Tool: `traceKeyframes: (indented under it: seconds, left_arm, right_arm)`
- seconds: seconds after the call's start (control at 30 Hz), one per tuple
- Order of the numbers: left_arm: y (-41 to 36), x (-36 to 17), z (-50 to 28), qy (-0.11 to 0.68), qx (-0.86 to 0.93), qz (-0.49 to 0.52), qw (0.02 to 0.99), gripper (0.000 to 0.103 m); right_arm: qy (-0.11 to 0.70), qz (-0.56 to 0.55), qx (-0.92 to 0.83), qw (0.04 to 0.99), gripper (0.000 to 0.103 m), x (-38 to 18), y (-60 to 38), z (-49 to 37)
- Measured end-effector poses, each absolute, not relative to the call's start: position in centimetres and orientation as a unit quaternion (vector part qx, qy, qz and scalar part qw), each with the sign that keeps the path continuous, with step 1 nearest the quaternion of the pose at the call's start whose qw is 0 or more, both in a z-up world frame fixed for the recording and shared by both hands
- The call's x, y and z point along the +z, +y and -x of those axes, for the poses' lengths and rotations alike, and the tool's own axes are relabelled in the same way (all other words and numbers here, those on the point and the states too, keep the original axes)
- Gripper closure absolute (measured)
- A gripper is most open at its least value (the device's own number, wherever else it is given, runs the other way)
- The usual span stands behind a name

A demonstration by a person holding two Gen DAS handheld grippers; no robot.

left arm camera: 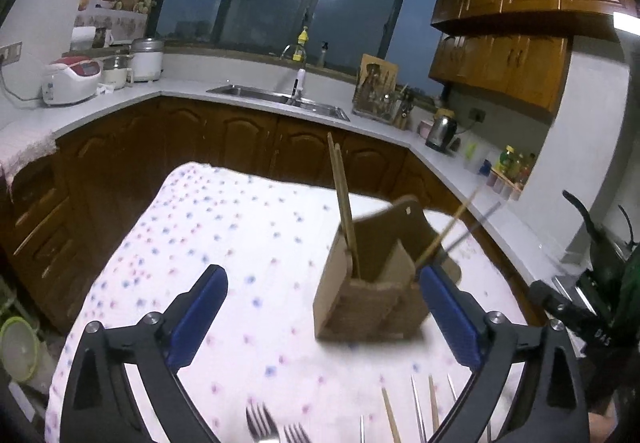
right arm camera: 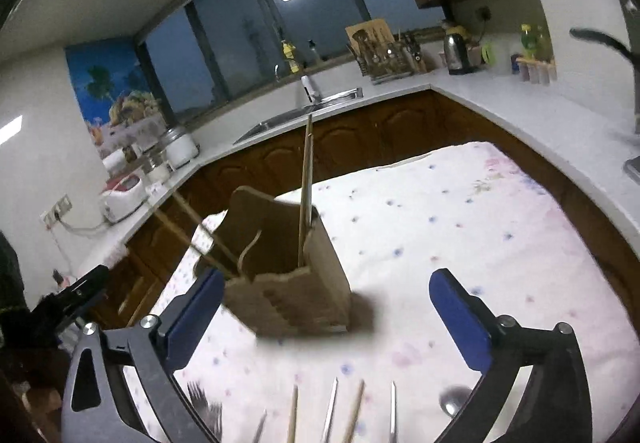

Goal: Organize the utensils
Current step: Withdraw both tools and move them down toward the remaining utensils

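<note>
A brown wooden utensil holder (left arm camera: 372,283) stands on the flower-print tablecloth (left arm camera: 224,211). Two wooden chopsticks (left arm camera: 344,211) stand upright in it, and others (left arm camera: 448,235) lean out to one side. My left gripper (left arm camera: 323,272) is open just short of the holder, with nothing between its blue pads. In the right wrist view the holder (right arm camera: 296,283) sits ahead of my open right gripper (right arm camera: 327,275), which is also empty. Near the table's front edge lie forks (left arm camera: 264,423), wooden chopsticks (right arm camera: 294,415), metal chopsticks (right arm camera: 331,407) and a spoon (right arm camera: 452,403).
A white counter (left arm camera: 192,91) with a sink (left arm camera: 280,99) runs around the room over brown cabinets. On it are rice cookers (left arm camera: 72,79), a kettle (left arm camera: 440,131) and a dish rack (left arm camera: 376,99). The other gripper's black body (left arm camera: 560,303) shows at the right.
</note>
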State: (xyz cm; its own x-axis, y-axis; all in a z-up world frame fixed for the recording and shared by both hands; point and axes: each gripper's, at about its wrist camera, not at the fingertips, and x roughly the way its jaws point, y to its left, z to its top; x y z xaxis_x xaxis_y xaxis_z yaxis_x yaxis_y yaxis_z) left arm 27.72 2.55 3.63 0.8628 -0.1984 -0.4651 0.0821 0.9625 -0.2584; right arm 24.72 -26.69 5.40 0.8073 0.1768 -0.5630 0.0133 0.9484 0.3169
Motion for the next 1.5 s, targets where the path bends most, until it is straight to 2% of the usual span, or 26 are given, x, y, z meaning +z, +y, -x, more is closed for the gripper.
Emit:
traceKeyframes:
  seconds: [0.1, 0.23, 0.3, 0.37, 0.4, 0.47, 0.6, 0.73, 1.03, 1.17, 1.27, 1.33, 1.4, 1.47, 1.5]
  left_arm:
    - [2.7, 3.2, -25.3, 0.262, -0.072, 0.117, 0.955, 0.005]
    - [3.3, 3.2, -22.5, 0.270, -0.074, 0.124, 0.952, 0.005]
    - [3.5, 3.5, -21.6, 0.273, -0.073, 0.122, 0.951, 0.005]
    - [3.5, 3.6, -20.0, 0.273, -0.070, 0.116, 0.953, 0.005]
    - [3.3, 3.7, -19.8, 0.273, -0.069, 0.112, 0.953, 0.005]
    - [2.7, 3.6, -18.6, 0.275, -0.069, 0.097, 0.954, 0.005]
    - [2.3, 3.2, -16.3, 0.278, -0.069, 0.076, 0.955, 0.005]
    - [1.6, 2.6, -15.3, 0.295, -0.072, 0.066, 0.951, 0.005]
    - [0.3, 1.3, -13.9, 0.337, -0.081, 0.040, 0.937, 0.006]
    - [-0.4, 1.5, -14.5, 0.349, -0.087, 0.035, 0.932, 0.006]
    - [-0.6, 1.6, -14.9, 0.358, -0.096, 0.039, 0.928, 0.008]
    - [-0.8, 1.5, -15.5, 0.362, -0.102, 0.042, 0.926, 0.011]
    - [-1.2, 1.4, -16.1, 0.368, -0.116, 0.046, 0.921, 0.020]
    - [-1.7, 1.3, -16.8, 0.380, -0.131, 0.051, 0.914, 0.031]
    - [-1.9, 1.3, -17.1, 0.386, -0.137, 0.052, 0.911, 0.037]
  right_arm:
    - [0.299, -0.196, 0.110, 0.927, 0.000, 5.4, -27.7, -21.9]
    - [0.268, -0.243, 0.085, 0.928, 0.000, 4.7, -29.2, -18.0]
    - [0.297, -0.264, 0.080, 0.914, 0.000, 3.8, -29.7, -17.2]
    - [0.362, -0.224, 0.093, 0.900, 0.000, 2.7, -29.3, -16.9]
    - [0.370, -0.202, 0.088, 0.903, 0.000, 2.5, -29.0, -16.5]
    - [0.371, -0.154, 0.051, 0.914, 0.000, 2.4, -28.5, -14.8]
    - [0.350, -0.126, 0.017, 0.928, 0.000, 2.9, -28.0, -12.3]
    - [0.345, -0.150, 0.019, 0.926, 0.000, 2.6, -28.3, -11.0]
    - [0.367, -0.111, 0.045, 0.922, 0.001, 2.2, -26.2, -10.9]
    - [0.374, -0.110, 0.051, 0.920, 0.006, 1.7, -26.0, -11.6]
    - [0.387, -0.109, 0.056, 0.914, 0.014, 1.2, -25.9, -12.2]
    - [0.395, -0.105, 0.050, 0.911, 0.014, 0.8, -25.9, -12.6]
    - [0.404, -0.105, 0.045, 0.908, 0.015, 0.3, -26.0, -13.2]
    - [0.410, -0.108, 0.049, 0.904, 0.030, -0.1, -26.2, -13.6]
    - [0.416, -0.113, 0.054, 0.901, 0.043, -0.3, -26.4, -13.9]
